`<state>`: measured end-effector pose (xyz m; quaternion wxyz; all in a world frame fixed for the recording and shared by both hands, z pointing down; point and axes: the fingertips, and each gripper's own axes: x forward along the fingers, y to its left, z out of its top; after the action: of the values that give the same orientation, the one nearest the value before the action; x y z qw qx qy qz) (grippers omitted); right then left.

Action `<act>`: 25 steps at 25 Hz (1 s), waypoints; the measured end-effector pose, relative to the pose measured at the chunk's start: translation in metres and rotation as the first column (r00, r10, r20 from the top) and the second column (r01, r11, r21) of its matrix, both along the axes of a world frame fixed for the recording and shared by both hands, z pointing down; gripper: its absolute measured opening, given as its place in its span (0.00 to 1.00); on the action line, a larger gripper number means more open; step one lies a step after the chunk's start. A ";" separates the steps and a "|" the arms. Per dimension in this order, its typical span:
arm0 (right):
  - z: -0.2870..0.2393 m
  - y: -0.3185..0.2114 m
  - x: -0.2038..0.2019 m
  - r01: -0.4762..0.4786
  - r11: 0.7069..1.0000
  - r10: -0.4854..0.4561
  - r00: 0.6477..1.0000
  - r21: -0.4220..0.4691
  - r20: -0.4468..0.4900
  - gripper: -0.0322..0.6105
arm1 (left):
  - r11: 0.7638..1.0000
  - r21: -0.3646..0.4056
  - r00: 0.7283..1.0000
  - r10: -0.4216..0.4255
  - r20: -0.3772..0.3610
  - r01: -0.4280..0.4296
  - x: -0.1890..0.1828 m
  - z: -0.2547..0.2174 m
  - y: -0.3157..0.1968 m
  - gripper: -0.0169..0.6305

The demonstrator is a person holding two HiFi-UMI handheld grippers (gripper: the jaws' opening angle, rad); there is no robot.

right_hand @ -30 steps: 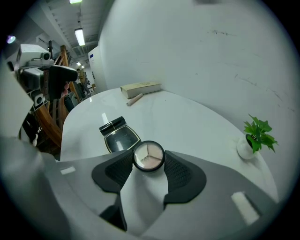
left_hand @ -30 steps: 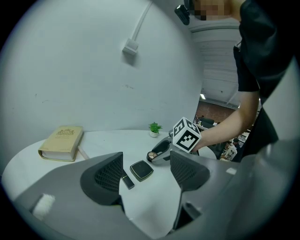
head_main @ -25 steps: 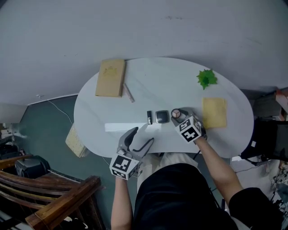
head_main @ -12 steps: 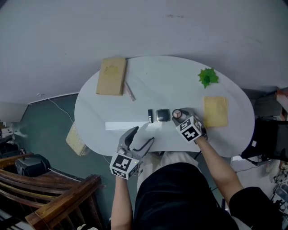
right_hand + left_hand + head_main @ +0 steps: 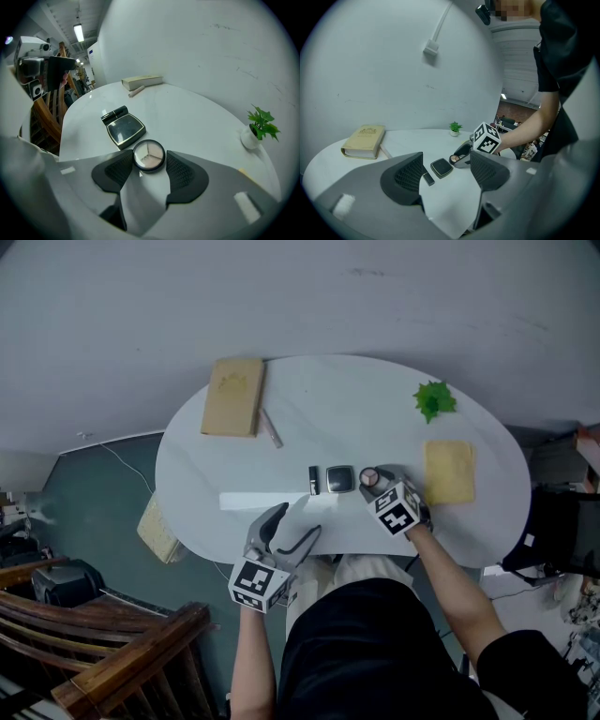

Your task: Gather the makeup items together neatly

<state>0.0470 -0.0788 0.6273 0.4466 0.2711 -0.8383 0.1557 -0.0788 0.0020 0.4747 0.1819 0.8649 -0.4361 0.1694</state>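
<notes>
On the white oval table, a black lipstick, a square black compact and a round open compact lie in a row near the front edge. My right gripper is shut on the round compact, one pad touching each side while it rests on the table. The square compact and lipstick sit just beyond it. A pink pencil lies farther back beside a tan book. My left gripper hangs open and empty over the front edge, facing the items.
A small green plant stands at the back right, with a yellow pad just right of my right gripper. A wooden chair is at the lower left on the floor, and a pale block lies under the table's left edge.
</notes>
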 end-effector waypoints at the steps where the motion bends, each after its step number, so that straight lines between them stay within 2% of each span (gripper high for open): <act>1: 0.000 0.000 0.000 -0.003 1.000 0.003 1.000 -0.002 0.009 0.40 | 1.000 0.000 1.000 -0.001 0.001 0.001 0.000 0.000 0.000 0.50; 6: -0.004 0.003 0.003 -0.005 1.000 0.006 0.999 -0.006 0.032 0.40 | 1.000 0.003 1.000 -0.006 -0.001 0.006 -0.002 0.000 0.000 0.50; 17: -0.036 0.011 0.009 -0.059 0.998 0.057 0.996 0.027 0.073 0.40 | 0.999 -0.011 0.997 -0.046 -0.063 0.046 -0.011 0.009 -0.018 0.50; 25: -0.070 0.012 0.007 -0.144 0.988 0.138 0.985 0.055 0.099 0.40 | 0.988 -0.029 0.989 -0.149 -0.016 0.149 -0.043 0.028 -0.057 0.50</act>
<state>0.0537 -0.0666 0.5575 0.3854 0.3359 -0.8417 0.1736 -0.1217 -0.0549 0.5023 0.2099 0.8289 -0.4954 0.1534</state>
